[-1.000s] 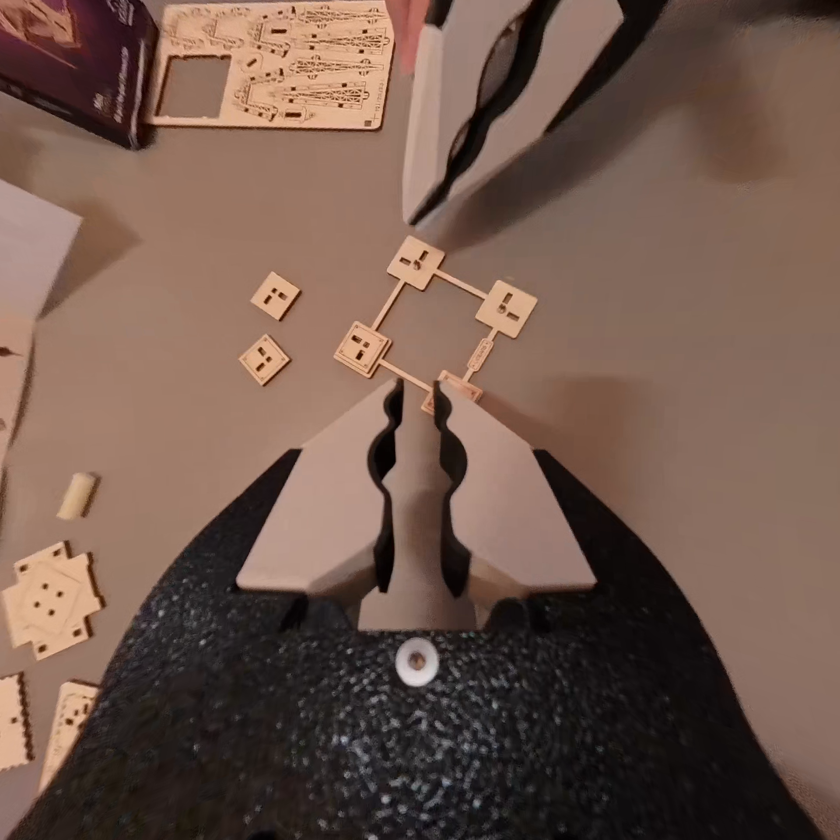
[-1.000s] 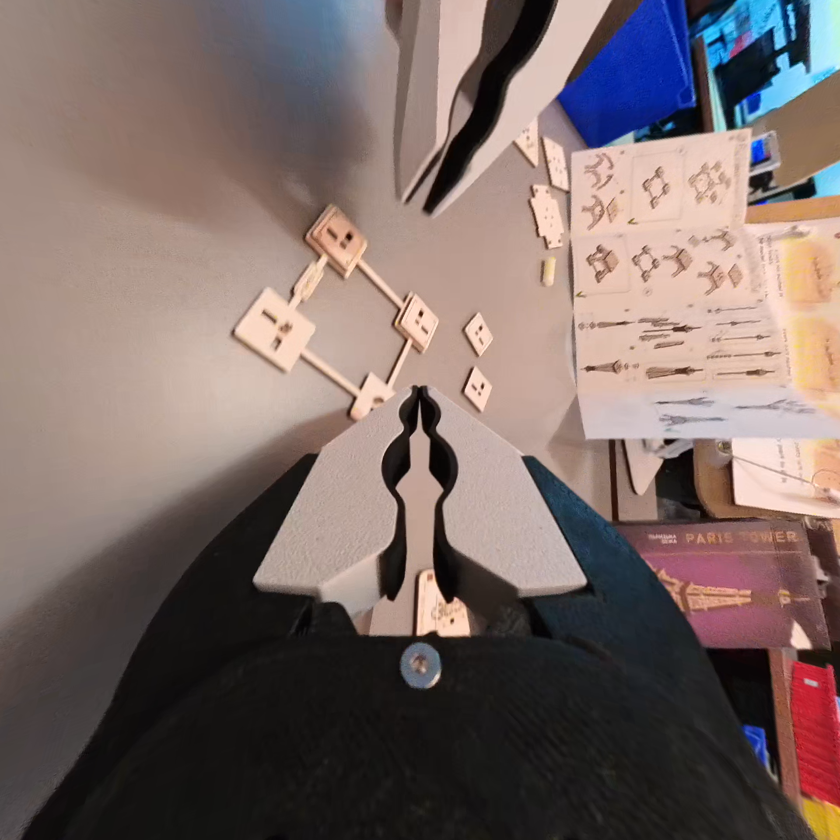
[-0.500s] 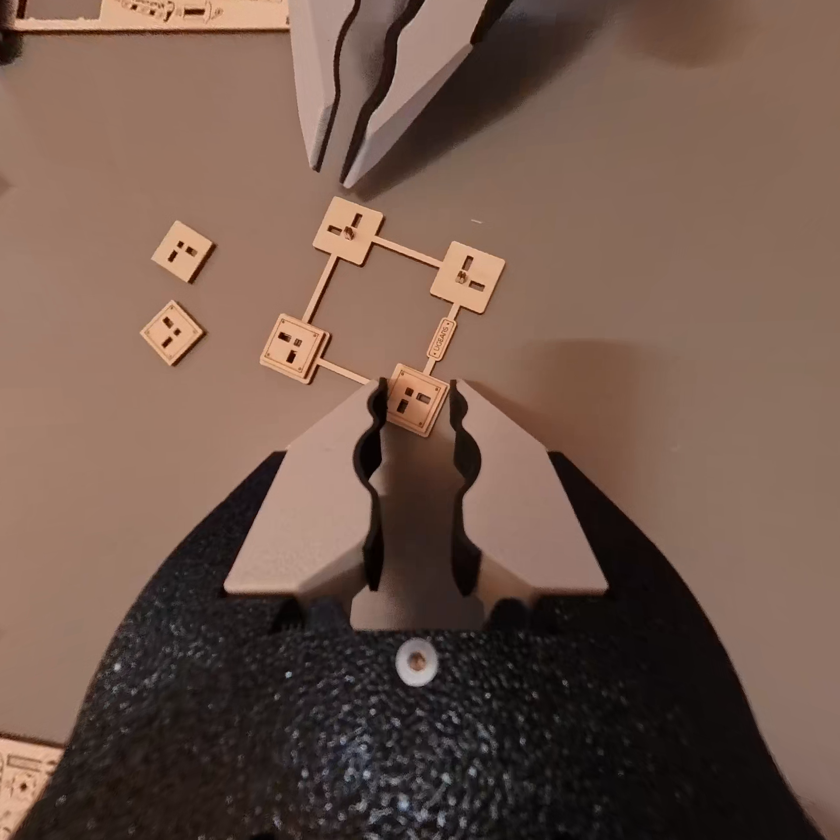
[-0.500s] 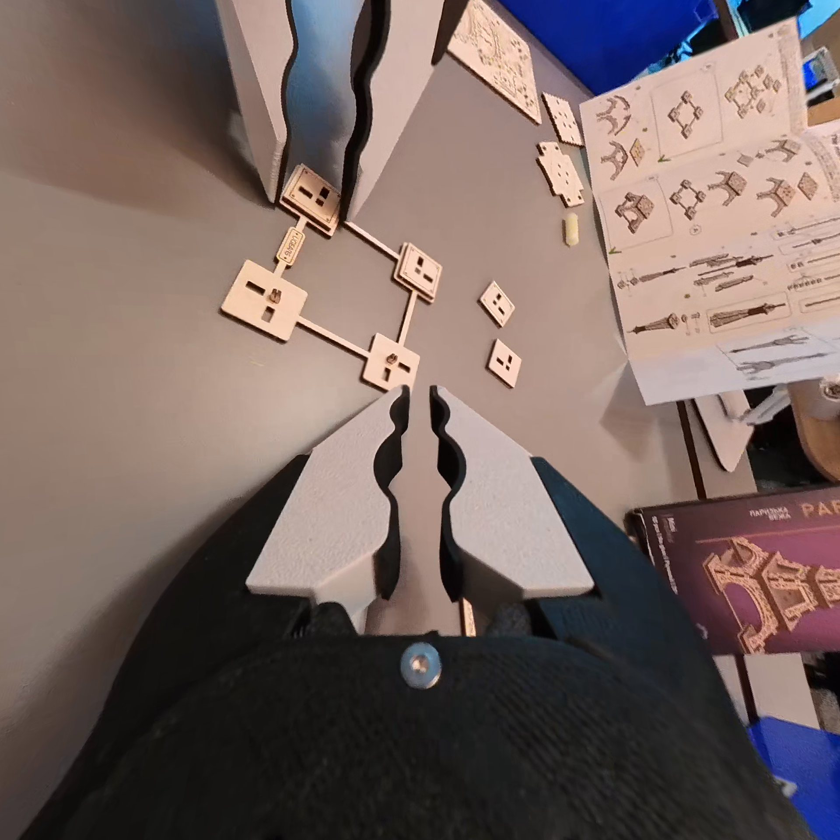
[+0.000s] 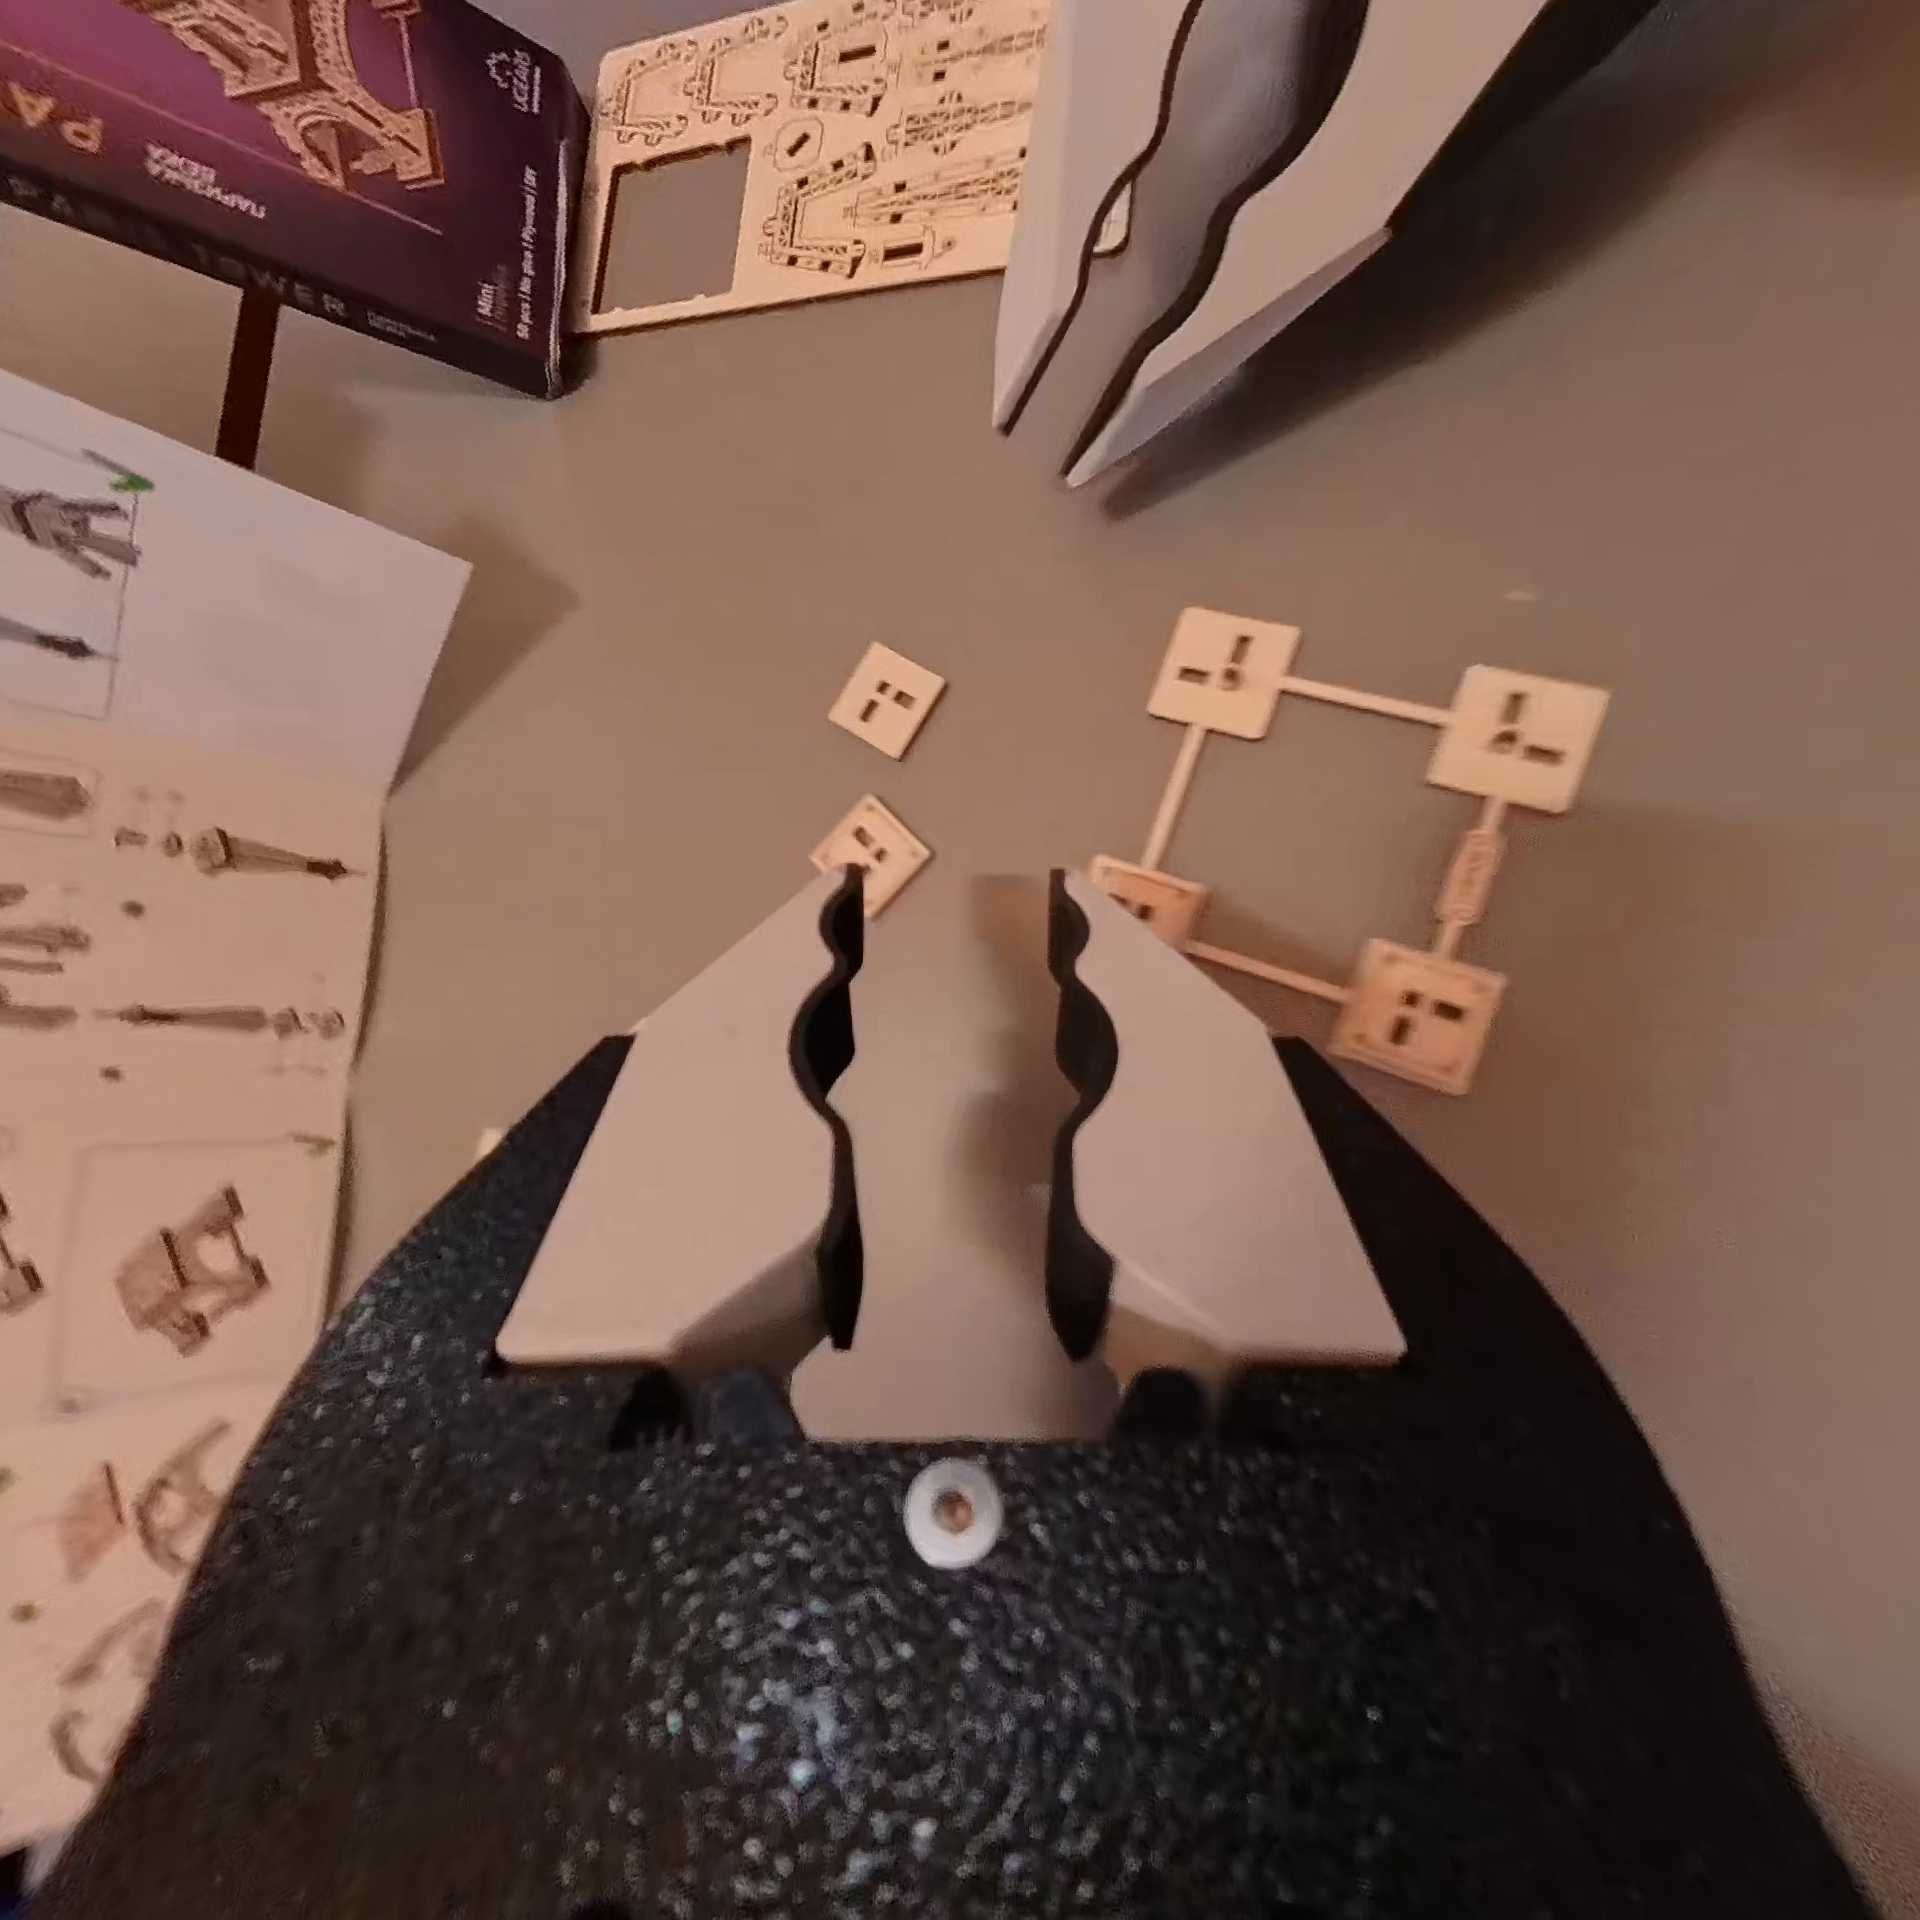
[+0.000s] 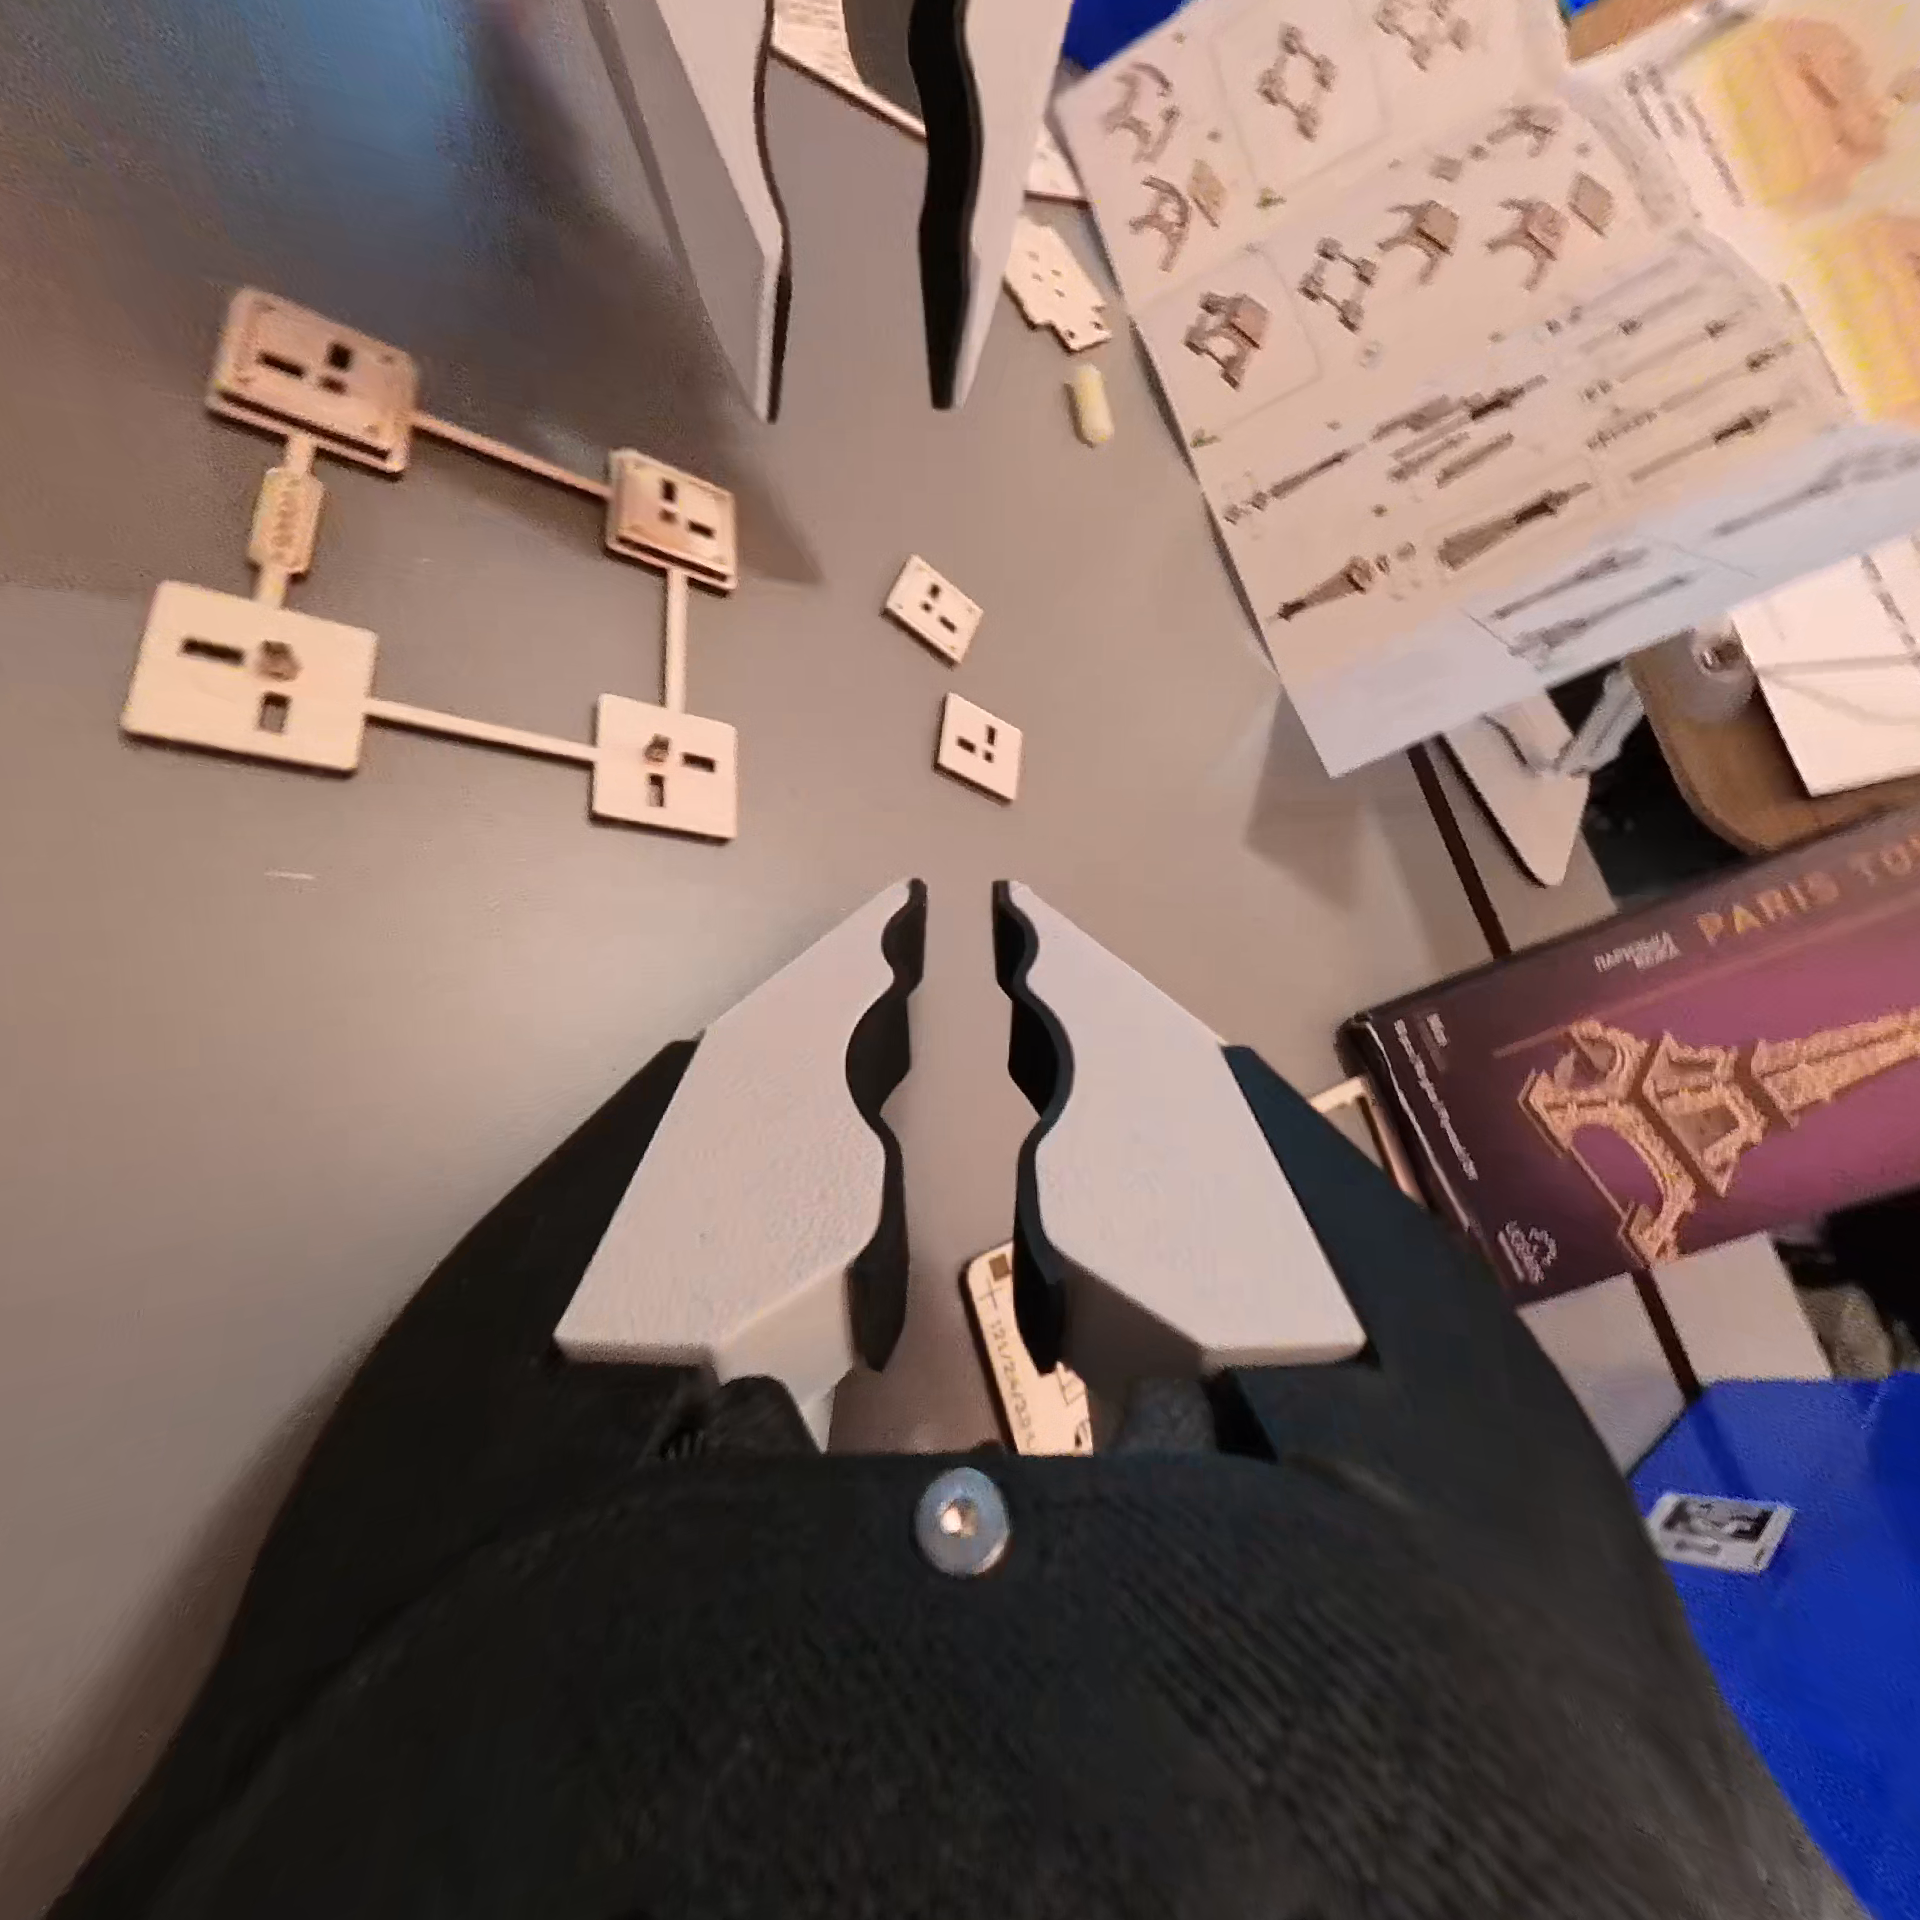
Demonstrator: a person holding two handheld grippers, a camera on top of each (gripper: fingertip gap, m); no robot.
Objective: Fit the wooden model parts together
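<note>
A wooden square frame (image 5: 1517,738) with a slotted square pad at each corner lies flat on the grey table (image 5: 727,582); it also shows in the right wrist view (image 6: 665,769). Two of its corners look double-layered. Two small loose slotted squares (image 5: 888,698) (image 5: 871,854) lie beside it, also in the right wrist view (image 6: 933,608) (image 6: 977,748). My left gripper (image 5: 954,883) is open and empty, between the nearer loose square and the frame's corner. My right gripper (image 6: 958,888) is slightly open and empty, short of the loose squares. Each gripper shows in the other's view (image 5: 1039,452) (image 6: 857,407).
An instruction sheet (image 5: 156,935) (image 6: 1507,364), a purple kit box (image 5: 312,156) (image 6: 1662,1091) and a wooden part sheet (image 5: 831,156) ring the work area. A small pale peg (image 6: 1089,405) and a cross-shaped plate (image 6: 1055,281) lie near the sheet. A blue bin (image 6: 1818,1558) sits off the table's edge. The gap from one gripper's tips to the other's is roughly 9 centimetres. The small pale peg (image 6: 1089,405) is about 15 centimetres from my left fingertips and 20 centimetres from my right.
My left gripper has moved left off the frame's near corner and opened wider. My right gripper, shut a second ago, has opened and pulled back from the frame. The frame lies free.
</note>
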